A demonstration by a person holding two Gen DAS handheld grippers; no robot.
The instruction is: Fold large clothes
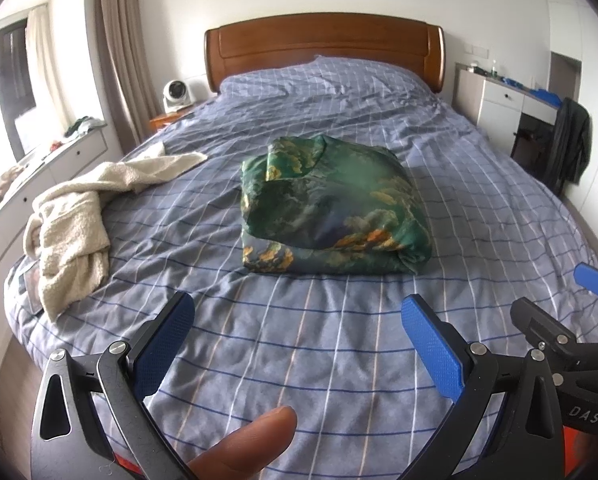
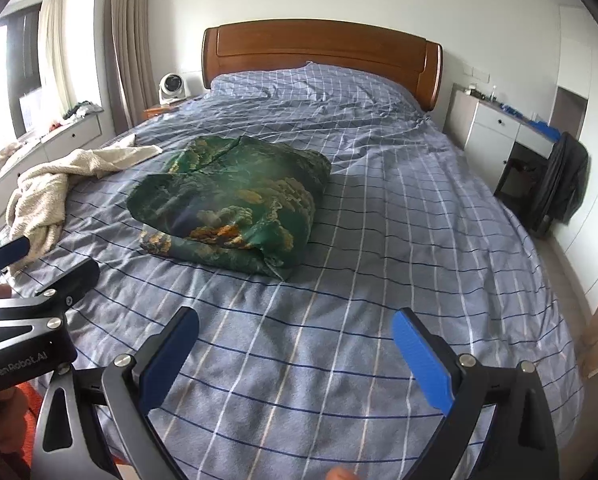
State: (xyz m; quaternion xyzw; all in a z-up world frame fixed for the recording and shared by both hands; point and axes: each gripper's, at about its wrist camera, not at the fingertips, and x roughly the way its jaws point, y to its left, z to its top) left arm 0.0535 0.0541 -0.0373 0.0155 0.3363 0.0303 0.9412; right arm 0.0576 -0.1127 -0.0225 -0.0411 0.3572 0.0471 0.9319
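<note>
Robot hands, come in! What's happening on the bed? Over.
Left gripper open, right gripper open, both empty. Green garment folded mid-bed. Cream robe unfolded, bed's left edge. Nothing blocking.

Right gripper and beige robe cut off by frame edges.

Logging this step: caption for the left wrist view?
Open left gripper above checked bedsheet, folded green garment ahead, cream robe unfolded.

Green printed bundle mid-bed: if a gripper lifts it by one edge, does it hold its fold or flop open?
Likely flops: the green bundle looks like thin, loosely folded fabric with sagging, creased sides. Its sheen suggests a slick weave, so layers may slide apart under a one-edge grasp. Probably light for its bulk, so a push across the checked bedsheet should shift it, perhaps bunching.
</note>
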